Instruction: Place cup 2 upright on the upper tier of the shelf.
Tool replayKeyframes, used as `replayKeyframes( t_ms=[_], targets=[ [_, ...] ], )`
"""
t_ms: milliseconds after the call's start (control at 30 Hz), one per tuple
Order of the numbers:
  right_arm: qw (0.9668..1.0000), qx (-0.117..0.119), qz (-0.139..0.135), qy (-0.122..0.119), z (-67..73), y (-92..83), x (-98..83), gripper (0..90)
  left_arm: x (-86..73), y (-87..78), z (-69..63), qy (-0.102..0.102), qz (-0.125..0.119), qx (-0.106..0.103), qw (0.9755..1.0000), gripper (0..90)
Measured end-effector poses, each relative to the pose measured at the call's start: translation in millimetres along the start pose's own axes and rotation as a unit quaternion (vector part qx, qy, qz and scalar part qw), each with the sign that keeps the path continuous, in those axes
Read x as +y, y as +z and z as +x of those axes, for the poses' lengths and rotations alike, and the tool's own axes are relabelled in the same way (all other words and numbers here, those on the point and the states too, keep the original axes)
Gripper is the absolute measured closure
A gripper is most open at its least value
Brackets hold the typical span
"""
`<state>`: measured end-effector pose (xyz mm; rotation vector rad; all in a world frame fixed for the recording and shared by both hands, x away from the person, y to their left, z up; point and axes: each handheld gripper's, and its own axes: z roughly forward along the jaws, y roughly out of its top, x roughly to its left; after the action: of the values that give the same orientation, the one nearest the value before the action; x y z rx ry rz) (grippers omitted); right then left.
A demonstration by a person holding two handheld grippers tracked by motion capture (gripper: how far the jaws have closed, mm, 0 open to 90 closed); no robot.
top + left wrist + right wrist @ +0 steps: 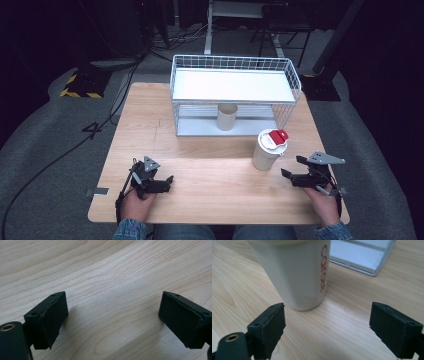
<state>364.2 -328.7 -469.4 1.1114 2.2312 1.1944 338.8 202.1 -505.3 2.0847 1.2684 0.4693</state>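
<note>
Pale wood tabletop (200, 170) underneath, and the right gripper (327, 322) hovers near the right edge with jaws spread wide, empty, lined up on the lidded paper cup (294, 272) just ahead, probably for a side grasp. Left gripper (112, 320) waits released near the front-left corner. Beyond, a second cup (226, 116) stands under the wire shelf (235, 85) along the back edge.
</note>
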Motion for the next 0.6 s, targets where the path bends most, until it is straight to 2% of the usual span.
replayKeyframes(
  t_ms=[100, 267, 367, 500, 567, 600],
  targets=[
    [0.9998, 0.010, -0.016, -0.011, 4.4, 4.3, 7.4, 11.2, 0.0, 0.0, 0.3, 0.000, 0.000, -0.002, 1.0000, 9.6],
    [0.9994, 0.022, -0.016, -0.022, 9.0, 16.7, 15.2, 0.0, 0.0, 0.0, 0.3, 0.000, 0.000, -0.002, 1.0000, 9.6],
    [0.9989, 0.022, -0.023, -0.034, 12.3, 23.1, 18.4, 0.0, 0.0, 0.1, 0.2, -0.001, 0.000, -0.002, 1.0000, 9.6],
    [0.9981, 0.016, -0.051, -0.029, 14.0, 28.5, 21.7, 0.0, 0.0, 0.0, 0.0, -0.001, 0.000, -0.001, 1.0000, 9.5],
    [0.9979, 0.015, -0.056, -0.030, 14.5, 32.2, 23.1, 0.0, 0.0, 0.0, -0.1, -0.001, 0.000, -0.001, 1.0000, 9.5],
    [0.9978, 0.023, -0.055, -0.031, 14.7, 37.4, 24.1, 0.0, 0.0, 0.0, 0.0, -0.001, 0.000, -0.001, 1.0000, 9.5]
  ],
)
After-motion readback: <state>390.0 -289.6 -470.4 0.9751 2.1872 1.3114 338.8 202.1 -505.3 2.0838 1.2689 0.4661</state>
